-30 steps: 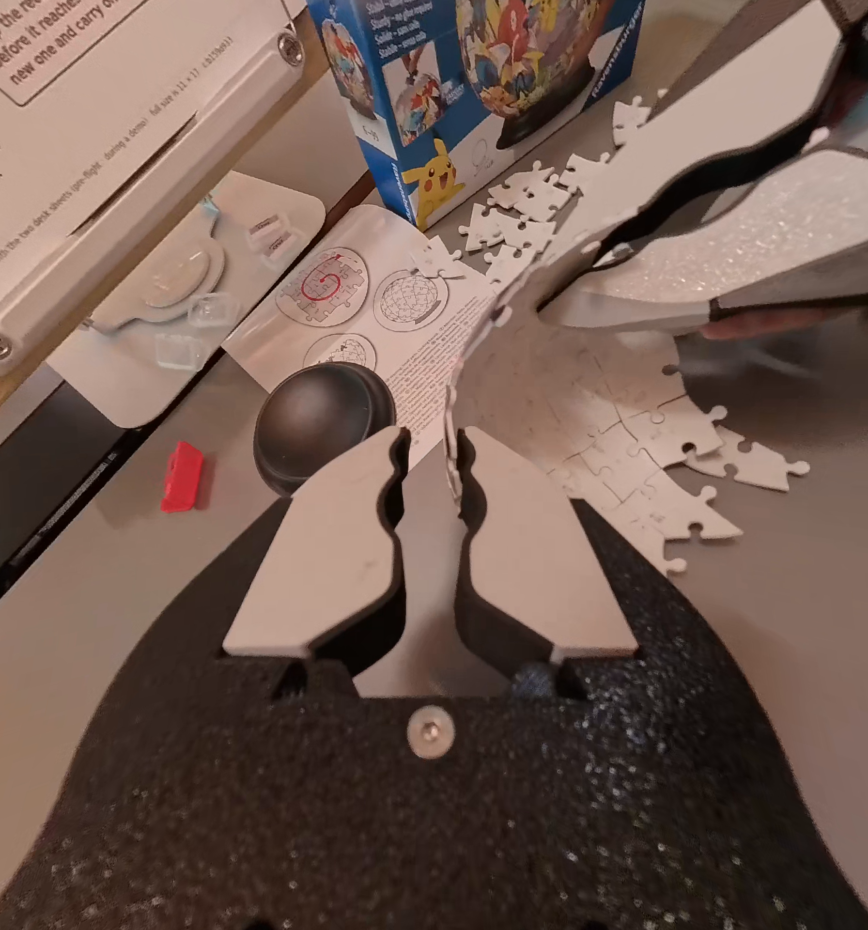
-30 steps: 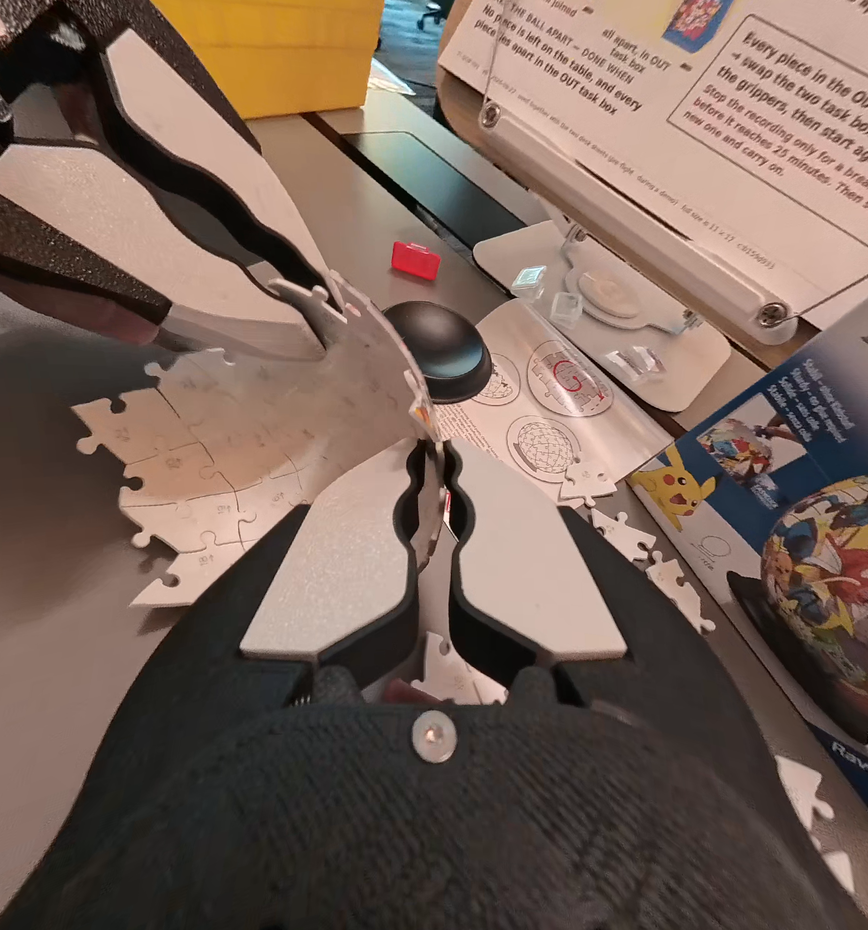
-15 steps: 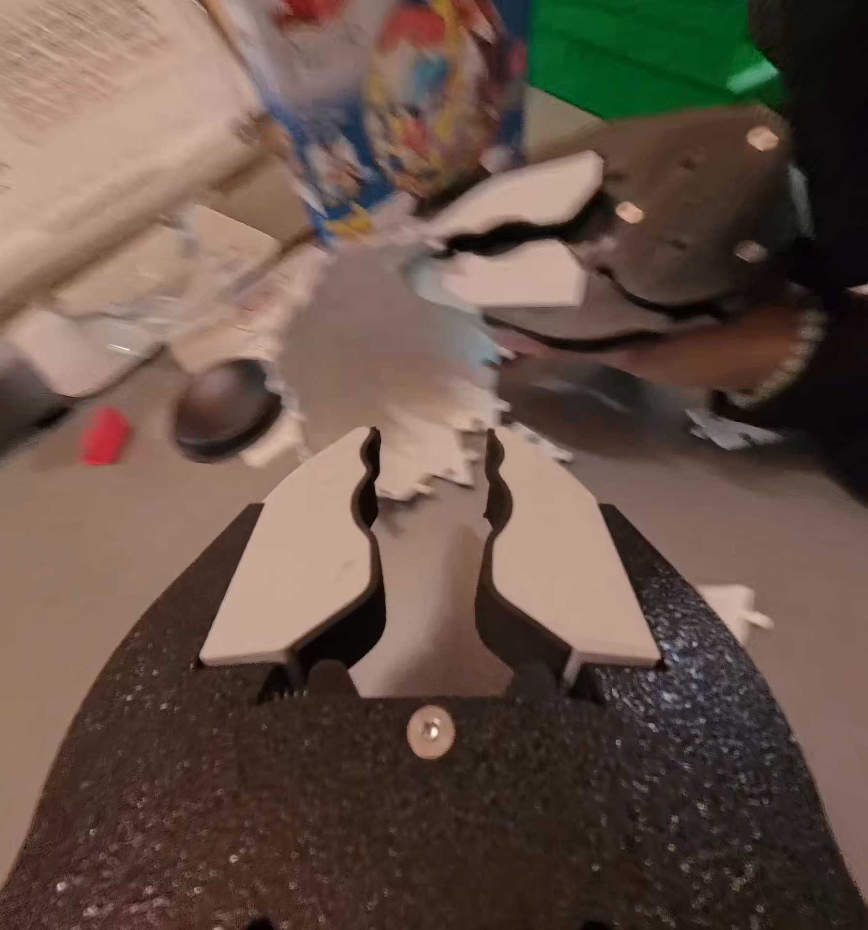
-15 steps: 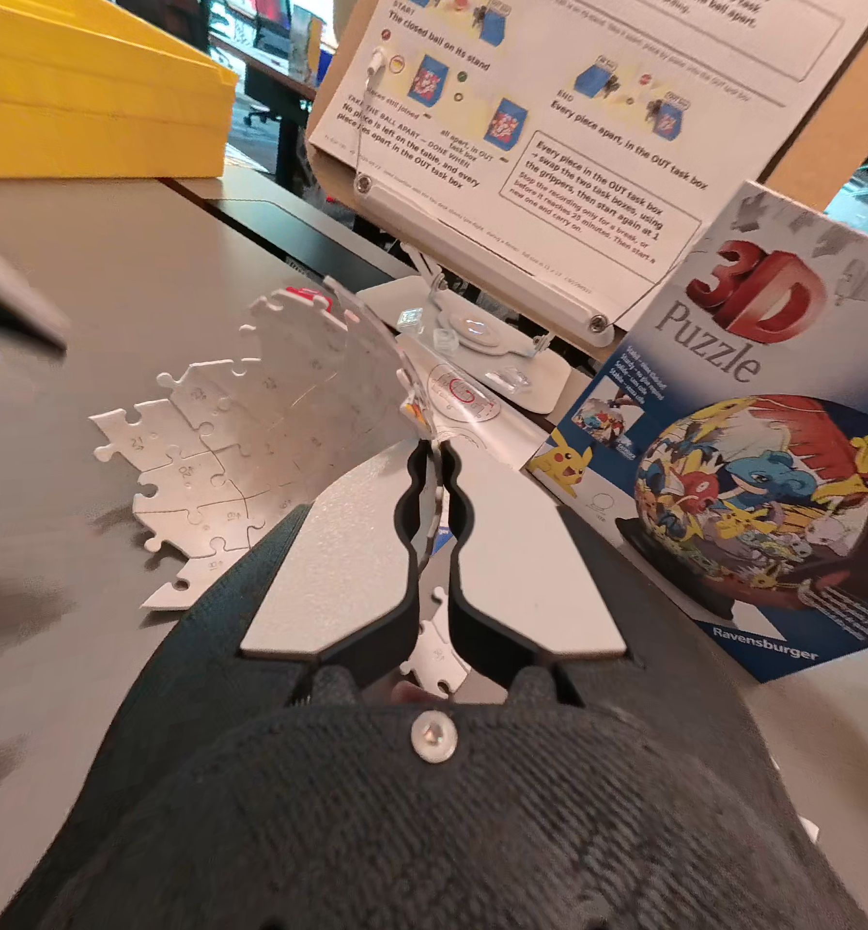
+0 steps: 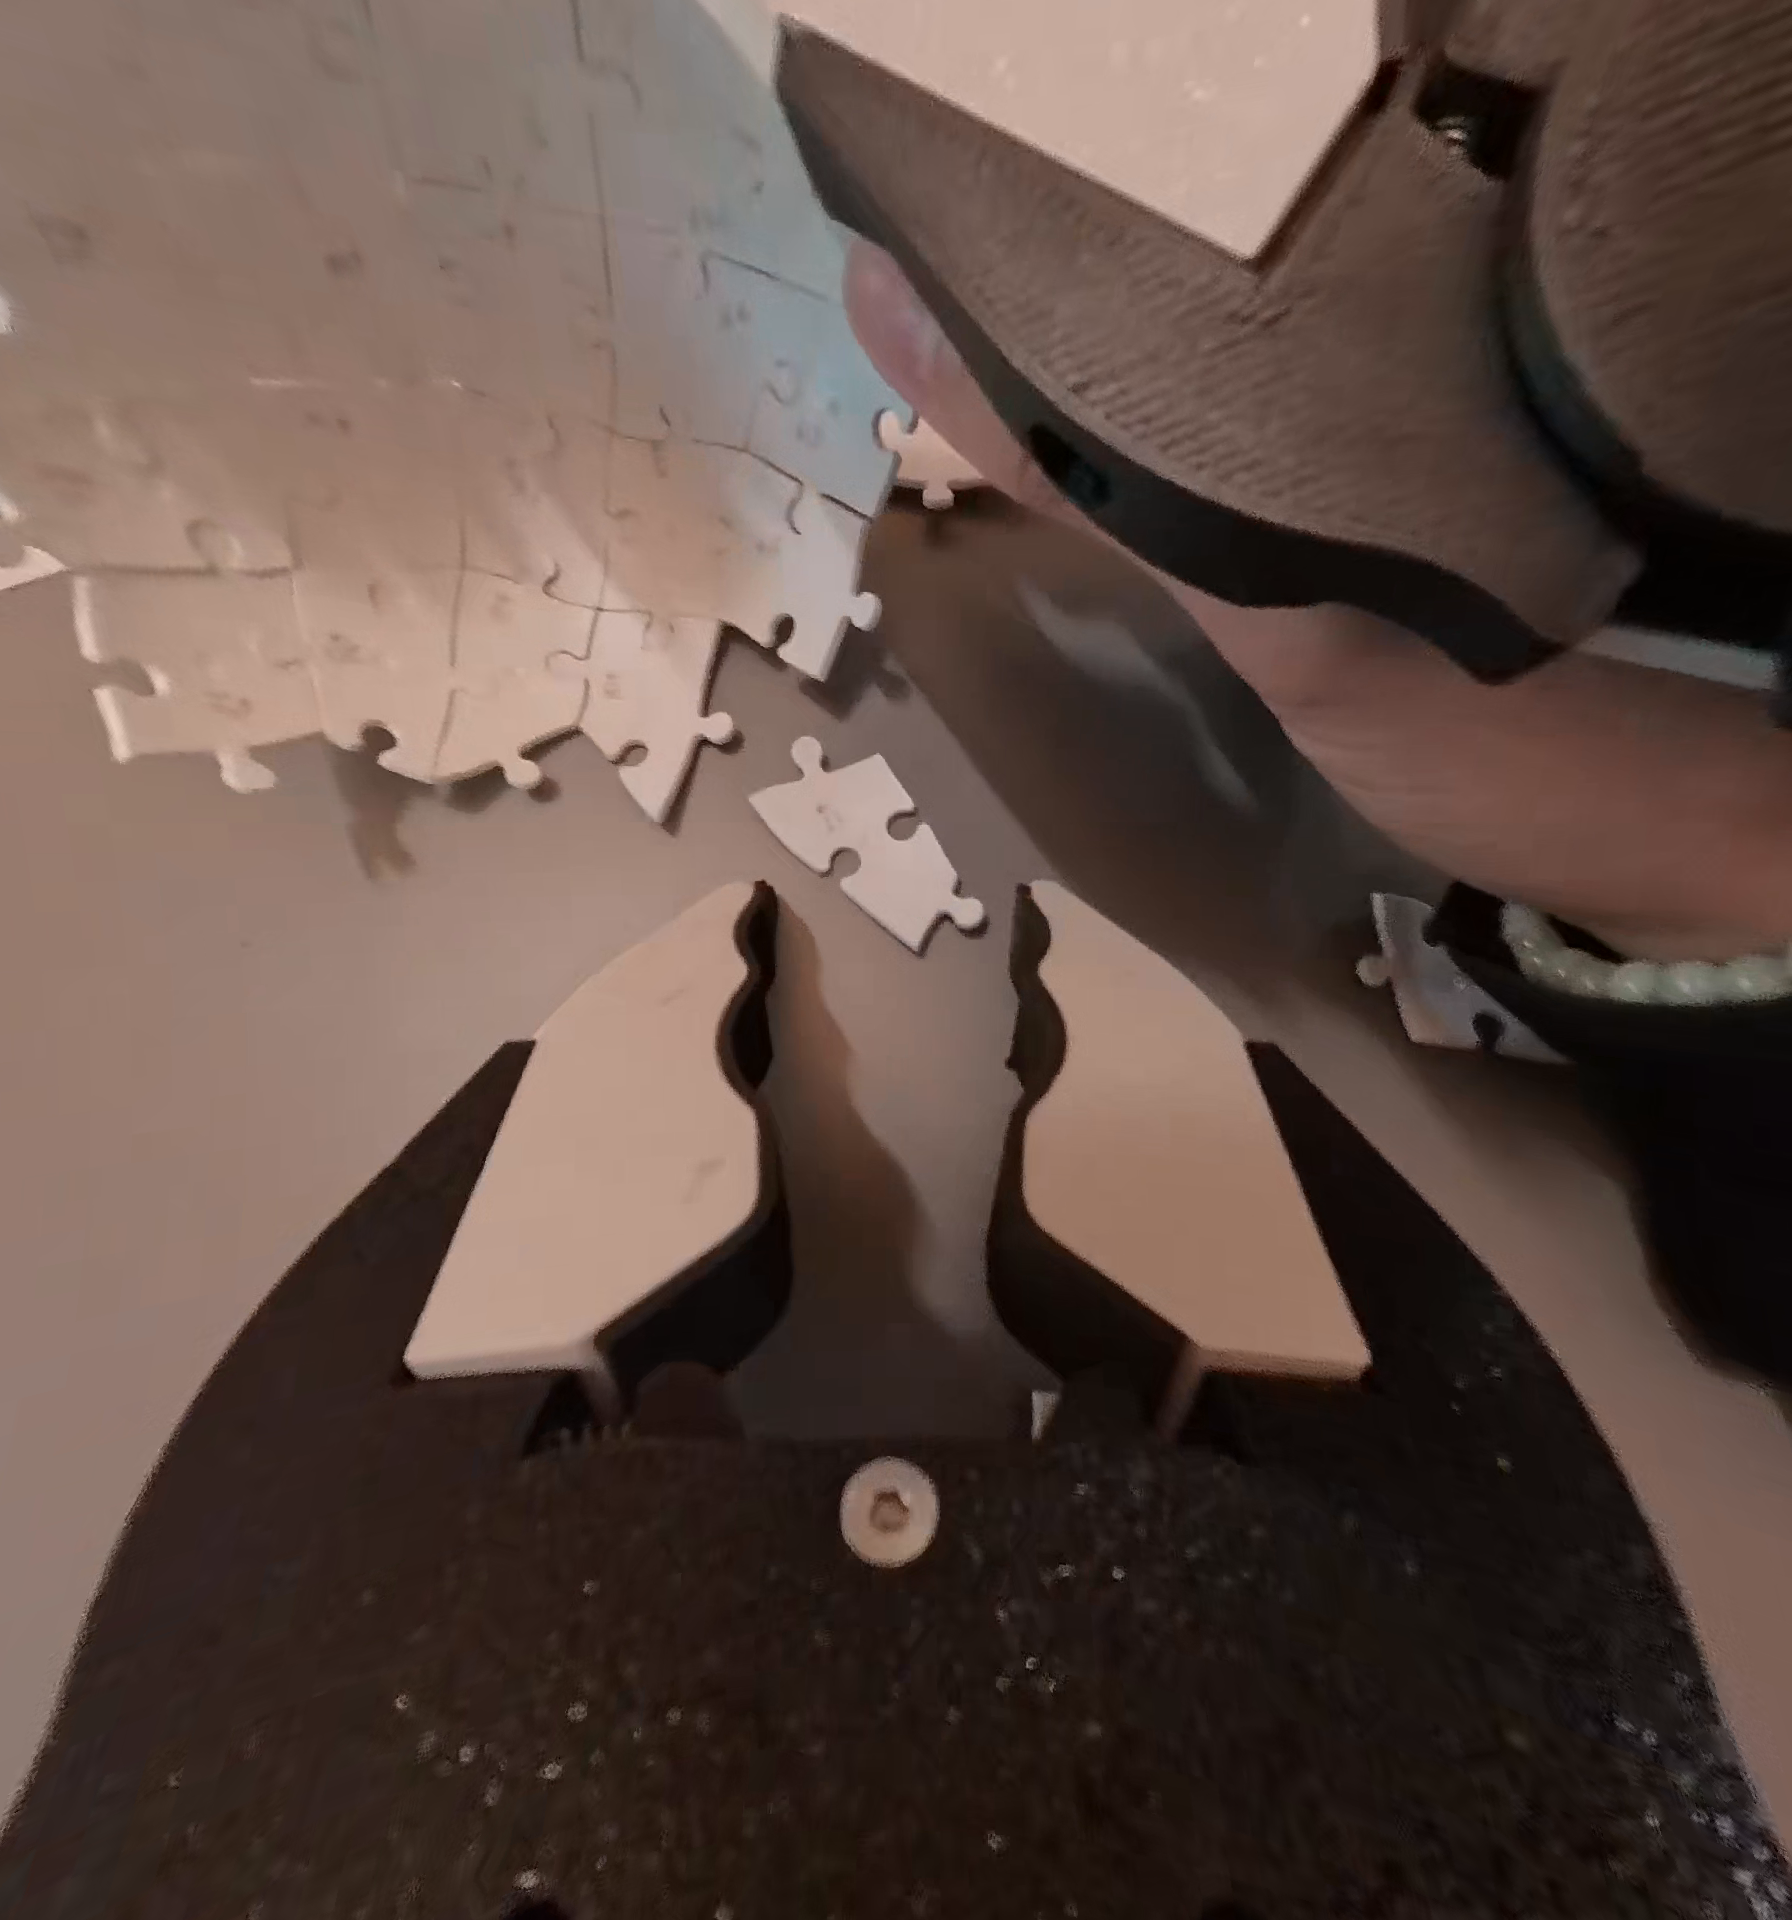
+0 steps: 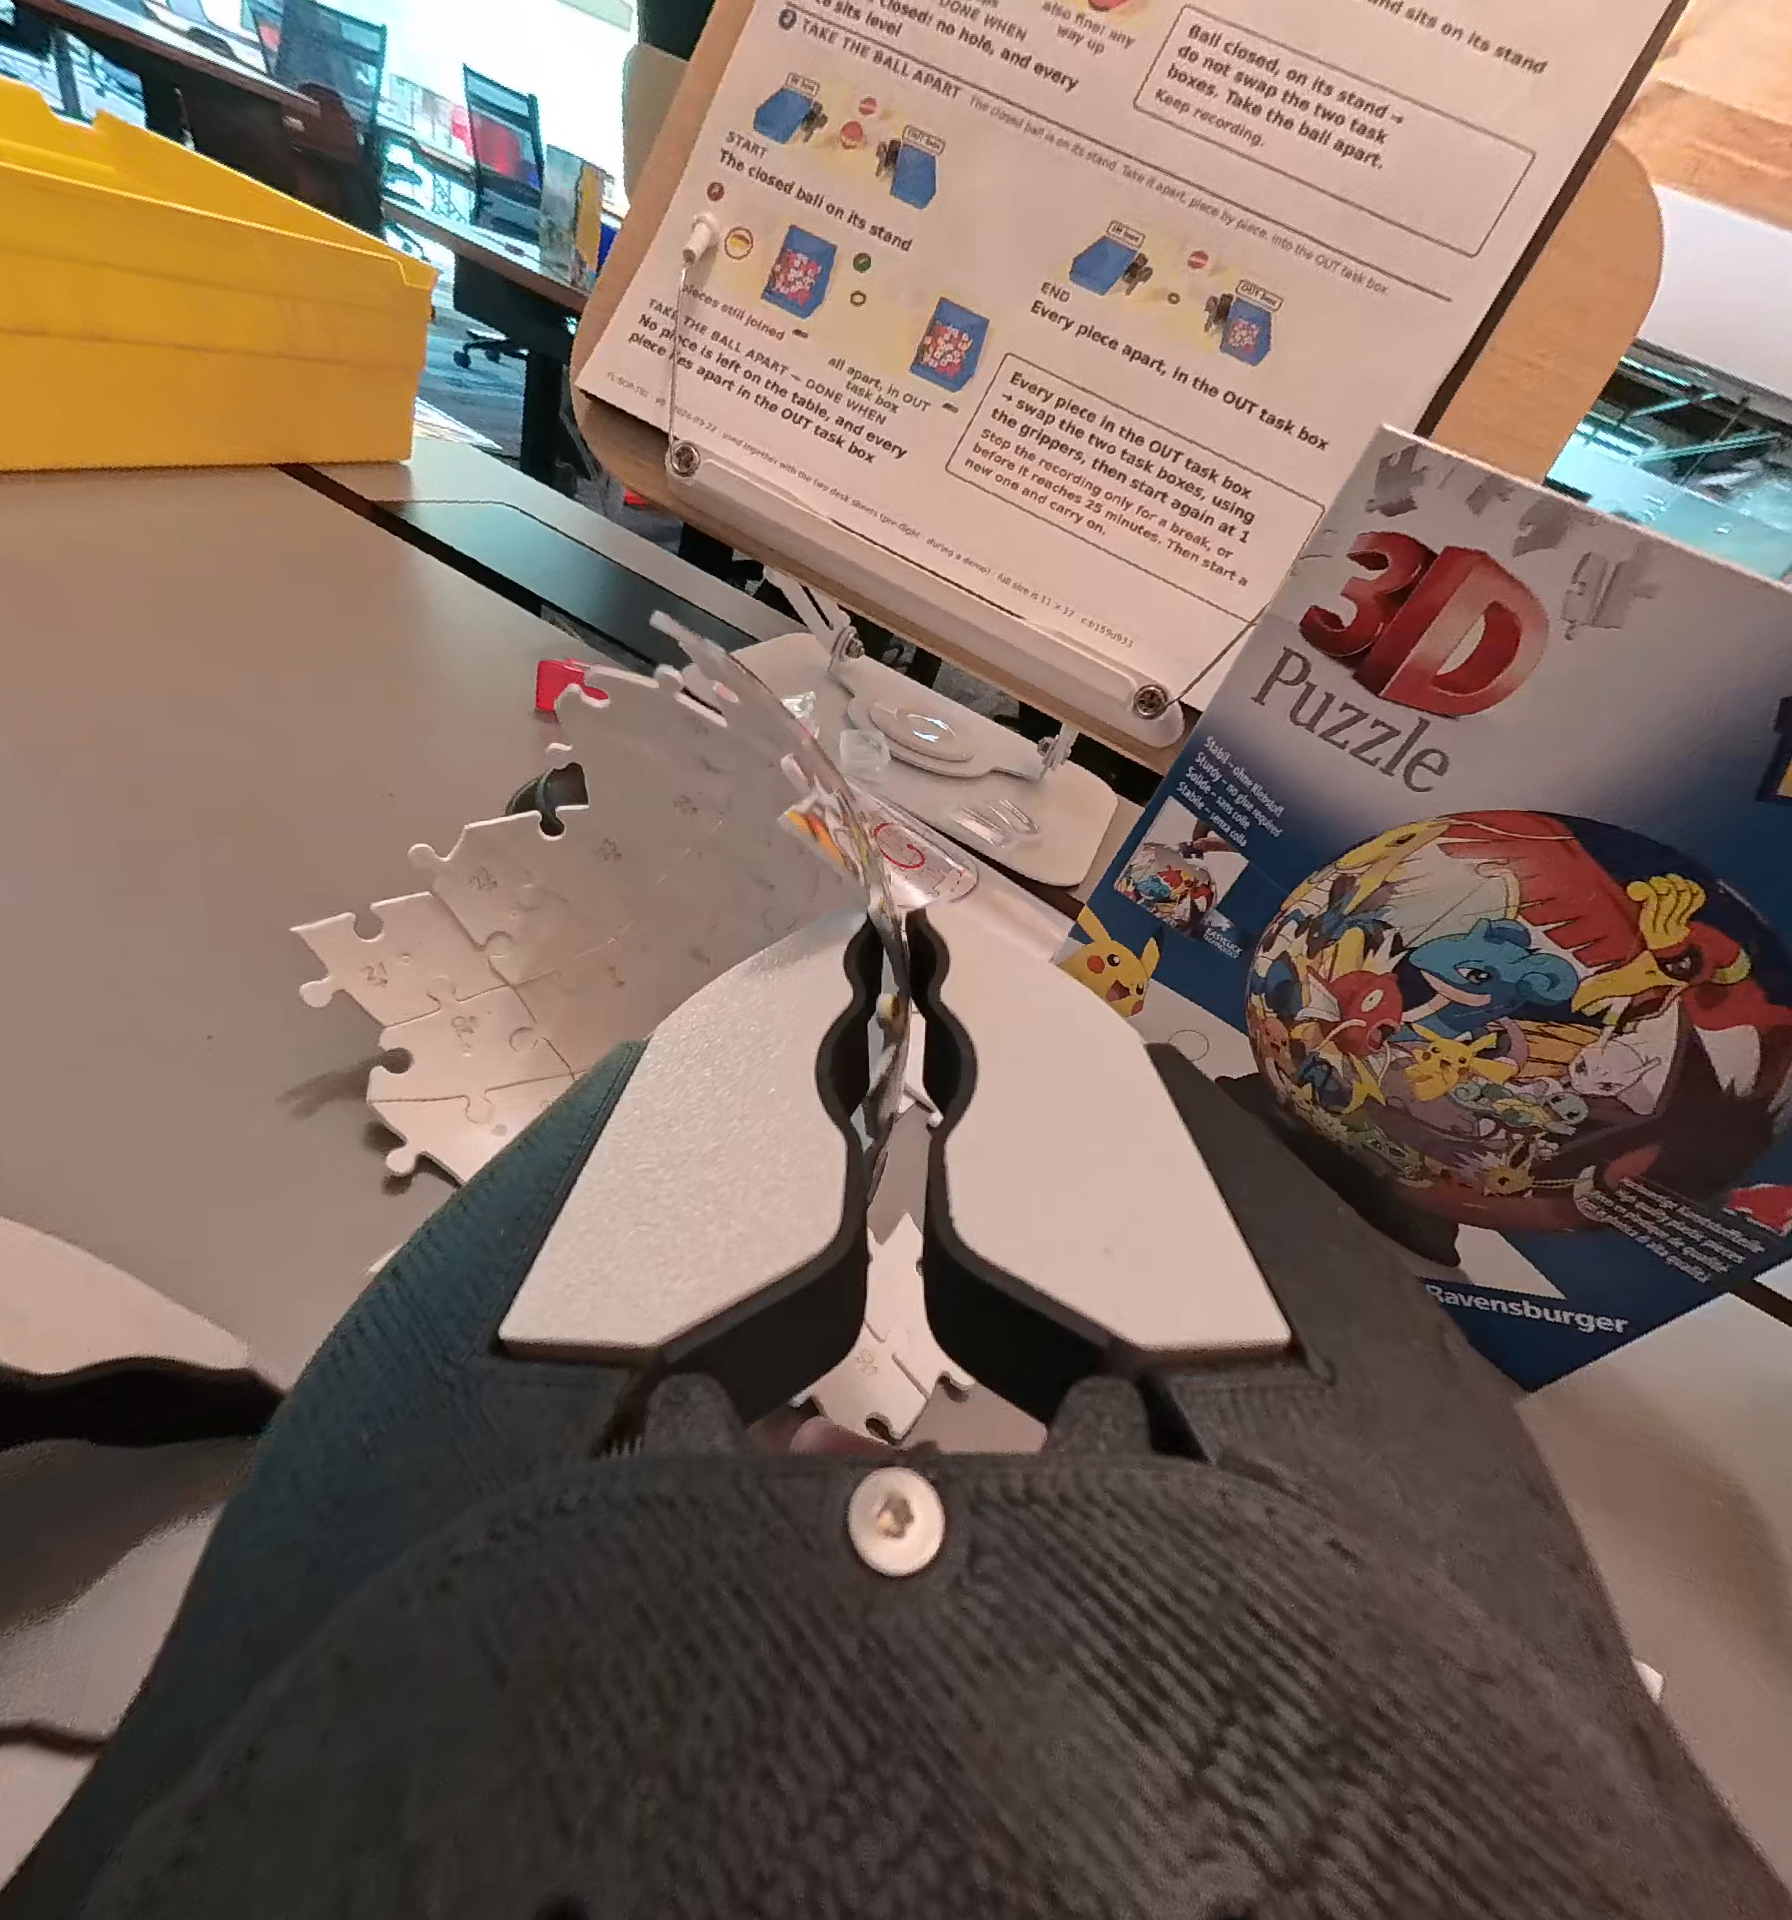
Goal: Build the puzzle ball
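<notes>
- Left gripper (image 5: 892, 899) — jaws wide apart, nothing between them, pointed down at the grey table (image 5: 196, 1039)
- One loose piece (image 5: 864, 840) lies flat on the table just ahead of the left fingertips, white side up, apart from the shell
- Shell (image 5: 404, 436) — a curved sheet of joined puzzle pieces, white inner face toward the left camera, ragged lower edge of tabs and notches close over the table; whether that edge touches the table, cannot tell
- Right gripper (image 6: 894, 925) — jaws narrow, clamped on the shell's rim; the rim runs edge-on between the pads
- In the right view the shell (image 6: 601, 914) fans out to the left of the fingers, printed colour just showing at the pinched edge
- A hand (image 5: 1339, 727) wraps the right gripper's body, seen at upper right in the left view; bead bracelet (image 5: 1681, 966) at the wrist, another piece (image 5: 1422, 987) on the table beside it
- Puzzle box (image 6: 1494, 935) stands to the right on the table, well apart from the shell
- Instruction sheet (image 6: 1079, 291) on a tilted board behind; yellow bins (image 6: 144, 312) far left
- Small red item (image 6: 559, 681) and a dark round object (image 6: 549, 795) partly hidden behind the shell
- More white pieces (image 6: 892, 1351) on the table under the right fingers
</notes>
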A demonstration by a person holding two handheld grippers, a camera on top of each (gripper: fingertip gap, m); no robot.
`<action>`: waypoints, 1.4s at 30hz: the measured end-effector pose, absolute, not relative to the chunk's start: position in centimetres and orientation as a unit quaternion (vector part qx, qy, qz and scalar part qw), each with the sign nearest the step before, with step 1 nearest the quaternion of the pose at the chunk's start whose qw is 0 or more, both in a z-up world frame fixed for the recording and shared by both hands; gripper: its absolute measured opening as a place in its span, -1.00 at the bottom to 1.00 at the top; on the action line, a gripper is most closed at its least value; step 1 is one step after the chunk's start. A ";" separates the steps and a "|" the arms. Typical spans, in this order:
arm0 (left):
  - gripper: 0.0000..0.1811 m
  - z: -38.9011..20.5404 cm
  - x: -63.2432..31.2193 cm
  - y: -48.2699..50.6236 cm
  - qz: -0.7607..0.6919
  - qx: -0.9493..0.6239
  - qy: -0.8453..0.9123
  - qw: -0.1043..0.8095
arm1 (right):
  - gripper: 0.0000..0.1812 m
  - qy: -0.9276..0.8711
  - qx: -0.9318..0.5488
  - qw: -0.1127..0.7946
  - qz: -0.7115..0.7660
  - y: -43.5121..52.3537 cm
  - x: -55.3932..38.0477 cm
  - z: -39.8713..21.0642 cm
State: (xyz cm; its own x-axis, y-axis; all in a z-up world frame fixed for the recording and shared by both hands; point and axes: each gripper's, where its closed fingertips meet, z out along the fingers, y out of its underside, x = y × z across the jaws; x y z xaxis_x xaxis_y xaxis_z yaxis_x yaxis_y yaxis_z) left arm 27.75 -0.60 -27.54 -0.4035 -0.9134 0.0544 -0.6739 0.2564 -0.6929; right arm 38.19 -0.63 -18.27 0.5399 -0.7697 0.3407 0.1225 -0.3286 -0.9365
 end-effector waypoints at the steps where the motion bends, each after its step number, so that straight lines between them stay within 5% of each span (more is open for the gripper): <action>1: -0.57 -27.6 27.9 -0.5 -0.320 -0.516 0.770 0.194 | -0.95 0.230 -0.698 0.533 -0.420 -0.6 38.1 -18.2; 11: -0.92 -27.6 26.8 3.6 -0.313 -0.523 0.766 0.203 | -0.95 0.205 -0.696 0.535 -0.433 -0.3 37.2 -18.0; 15: -0.64 -27.0 26.6 2.5 -0.318 -0.428 0.818 0.217 | -0.95 0.202 -0.695 0.537 -0.434 -0.2 37.1 -18.0; 19: -0.79 -25.7 28.0 0.9 -0.307 -0.266 0.864 0.299 | -0.95 0.195 -0.694 0.538 -0.436 -0.2 37.1 -17.9; 24: -1.00 -26.9 27.7 0.7 -0.301 -0.341 0.860 0.231 | -0.95 0.193 -0.694 0.538 -0.438 -0.2 37.1 -17.9; 31: -0.99 -27.2 28.0 -0.7 -0.310 -0.348 0.854 0.231 | -0.95 0.193 -0.692 0.539 -0.440 -0.2 37.2 -17.9; 38: -0.64 -26.7 28.1 1.2 -0.315 -0.310 0.861 0.250 | -0.94 0.189 -0.694 0.537 -0.440 -0.1 37.2 -17.9; 42: -0.60 -26.8 28.6 1.6 -0.309 -0.302 0.868 0.243 | -0.94 0.187 -0.693 0.538 -0.441 -0.1 37.2 -17.9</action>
